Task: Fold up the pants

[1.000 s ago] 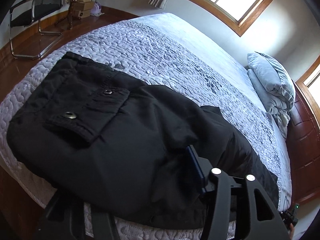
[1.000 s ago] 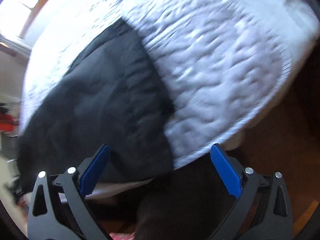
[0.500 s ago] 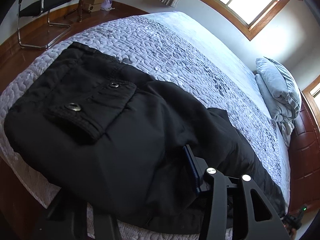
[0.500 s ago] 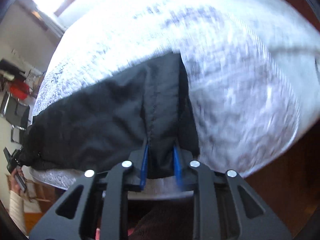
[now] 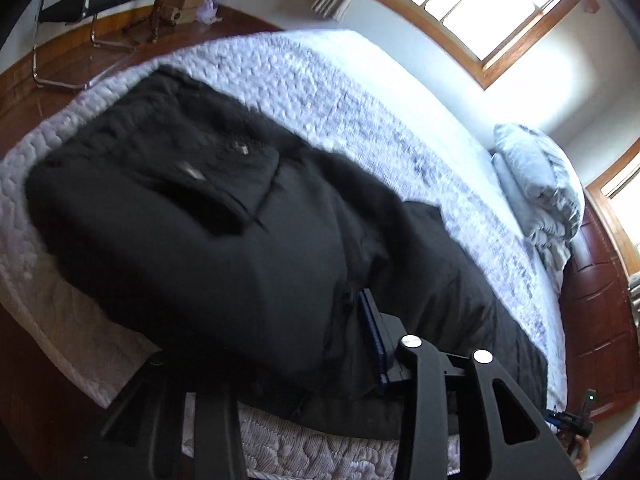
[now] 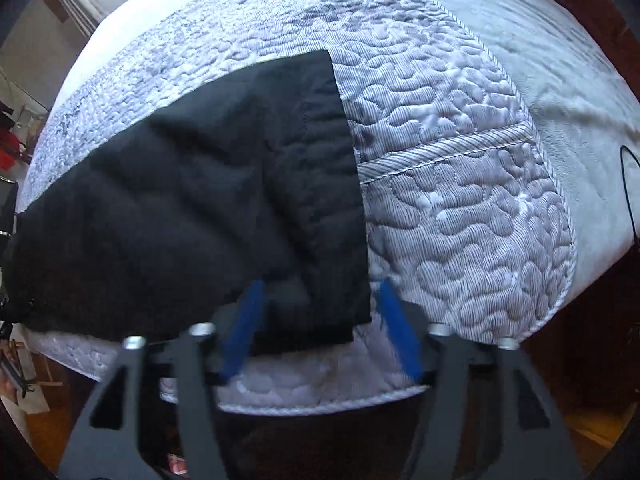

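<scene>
Black pants lie lengthwise along the near edge of a bed with a white quilted cover. A buttoned flap pocket shows at the far left, blurred. My left gripper is at the bunched middle of the pants. Cloth fills the gap between its jaws, the right blue pad lies against the cloth, and the left pad is hidden under it. These jaws are opening slightly. My right gripper hangs over the leg hem. Its jaws are opening, with the hem corner lying loose between the pads.
Folded grey bedding is stacked at the head of the bed by a dark wooden headboard. A metal-framed chair and boxes stand on the wood floor beyond the far corner. A thin black cable hangs at the mattress side.
My right gripper went from wide open to shut on the leg hem, then opened again and let it go. The left view shifted a little and became blurred.
</scene>
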A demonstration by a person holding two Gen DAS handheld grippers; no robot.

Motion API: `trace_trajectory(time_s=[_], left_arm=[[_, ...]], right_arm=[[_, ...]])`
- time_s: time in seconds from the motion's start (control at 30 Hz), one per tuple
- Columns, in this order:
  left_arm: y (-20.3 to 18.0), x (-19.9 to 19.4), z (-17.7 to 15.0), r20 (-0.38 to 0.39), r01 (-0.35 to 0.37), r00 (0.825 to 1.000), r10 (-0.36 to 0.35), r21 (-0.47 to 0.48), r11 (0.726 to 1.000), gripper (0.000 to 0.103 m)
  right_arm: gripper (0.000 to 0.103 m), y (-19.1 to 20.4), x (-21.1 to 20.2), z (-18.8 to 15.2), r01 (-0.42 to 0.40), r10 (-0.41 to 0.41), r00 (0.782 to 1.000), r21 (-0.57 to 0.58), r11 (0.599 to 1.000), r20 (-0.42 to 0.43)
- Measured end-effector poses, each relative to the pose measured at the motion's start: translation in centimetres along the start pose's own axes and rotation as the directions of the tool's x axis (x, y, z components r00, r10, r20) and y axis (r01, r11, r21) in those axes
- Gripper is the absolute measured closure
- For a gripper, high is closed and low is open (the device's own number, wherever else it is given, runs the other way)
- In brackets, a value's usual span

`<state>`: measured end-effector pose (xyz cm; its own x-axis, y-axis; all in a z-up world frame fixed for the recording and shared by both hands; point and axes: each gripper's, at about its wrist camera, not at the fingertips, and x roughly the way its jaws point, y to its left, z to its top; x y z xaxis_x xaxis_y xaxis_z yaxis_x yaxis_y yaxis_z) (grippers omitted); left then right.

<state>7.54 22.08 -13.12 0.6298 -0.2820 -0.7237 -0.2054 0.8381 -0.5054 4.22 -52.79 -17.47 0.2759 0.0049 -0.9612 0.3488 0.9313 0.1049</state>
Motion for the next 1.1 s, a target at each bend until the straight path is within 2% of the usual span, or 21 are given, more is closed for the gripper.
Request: trace_trajectory(time_s=[0.07, 0.1, 0.17, 0.3, 0.43, 0.5, 0.53, 0.6, 0.63, 0.67, 0.7, 0.8, 0.87, 0.93, 1.03, 1.1], left_arm=[[0.7, -2.1, 0.3, 0.054, 0.010, 0.998, -0.008, -0.050, 0.999, 0.032], [1.0, -2.7, 0.4, 0.071, 0.016, 0.997, -0.011, -0.065, 0.998, 0.027], [2.0, -3.8, 0.8, 0.090, 0.017, 0.996, -0.007, -0.107, 0.994, 0.018], [4.4, -2.6, 2.1, 0.046, 0.012, 0.999, -0.003, -0.196, 0.980, 0.017], [6.6, -1.3, 3.2, 0.051, 0.068, 0.997, -0.056, -0.283, 0.957, 0.018], [7.6, -0.7, 4.1, 0.064, 0.080, 0.996, -0.062, -0.335, 0.939, 0.036], [8.7, -0.2, 4.5, 0.043, 0.055, 0.998, -0.042, -0.375, 0.926, 0.055], [10.2, 0.5, 5.5, 0.051, 0.100, 0.995, -0.086, -0.440, 0.892, 0.069], [10.6, 0.8, 5.9, 0.047, 0.111, 0.994, -0.100, -0.453, 0.884, 0.081], [10.8, 1.2, 6.5, 0.038, 0.117, 0.993, -0.112, -0.464, 0.878, 0.086], [10.5, 1.5, 7.3, 0.033, 0.117, 0.993, -0.114, -0.456, 0.882, 0.089], [8.7, 1.2, 9.0, 0.044, 0.109, 0.994, -0.100, -0.376, 0.920, 0.094], [6.6, -0.3, 10.6, 0.109, 0.171, 0.983, -0.146, -0.283, 0.944, 0.094], [4.8, -2.3, 11.1, 0.137, 0.206, 0.974, -0.180, -0.199, 0.958, 0.094], [4.7, -5.1, 9.4, 0.129, 0.188, 0.977, -0.170, -0.136, 0.973, 0.094], [6.8, -5.3, 7.1, 0.086, 0.133, 0.989, -0.121, -0.144, 0.981, 0.094]], right_arm=[[0.023, 0.7, -1.5, -0.7, 0.075, -0.074, 0.997, -0.017, 0.997, 0.038], [0.021, 0.9, -2.3, -0.9, 0.088, -0.087, 0.994, -0.013, 0.996, 0.059], [0.020, 1.9, -3.9, -1.3, 0.042, -0.042, 0.994, -0.001, 0.999, 0.099], [0.018, 5.0, -5.8, -1.7, -0.100, 0.104, 0.988, -0.042, 0.994, 0.113], [0.018, 9.8, -4.6, -1.7, -0.275, 0.280, 0.959, -0.088, 0.958, 0.053], [0.018, 12.0, -3.4, -2.0, -0.318, 0.320, 0.947, -0.101, 0.943, 0.007], [0.018, 13.2, -2.7, -2.2, -0.326, 0.326, 0.945, -0.106, 0.940, -0.017], [0.018, 15.1, -1.4, -2.4, -0.347, 0.343, 0.938, -0.115, 0.931, -0.053], [0.018, 16.0, -0.7, -2.4, -0.354, 0.348, 0.935, -0.117, 0.928, -0.072], [0.018, 16.8, -0.1, -2.3, -0.359, 0.351, 0.933, -0.117, 0.926, -0.087], [0.018, 17.3, 0.3, -2.3, -0.362, 0.352, 0.931, -0.117, 0.925, -0.097], [0.018, 19.2, 0.6, -2.7, -0.371, 0.358, 0.926, -0.119, 0.921, -0.115], [0.018, 19.9, 0.6, -2.7, -0.375, 0.360, 0.925, -0.127, 0.918, -0.125], [0.018, 20.1, 0.3, -2.9, -0.368, 0.353, 0.928, -0.141, 0.919, -0.122], [0.018, 19.6, 0.1, -3.2, -0.360, 0.345, 0.931, -0.159, 0.919, -0.115], [0.018, 19.6, 0.3, -3.3, -0.349, 0.333, 0.936, -0.161, 0.923, -0.119]])
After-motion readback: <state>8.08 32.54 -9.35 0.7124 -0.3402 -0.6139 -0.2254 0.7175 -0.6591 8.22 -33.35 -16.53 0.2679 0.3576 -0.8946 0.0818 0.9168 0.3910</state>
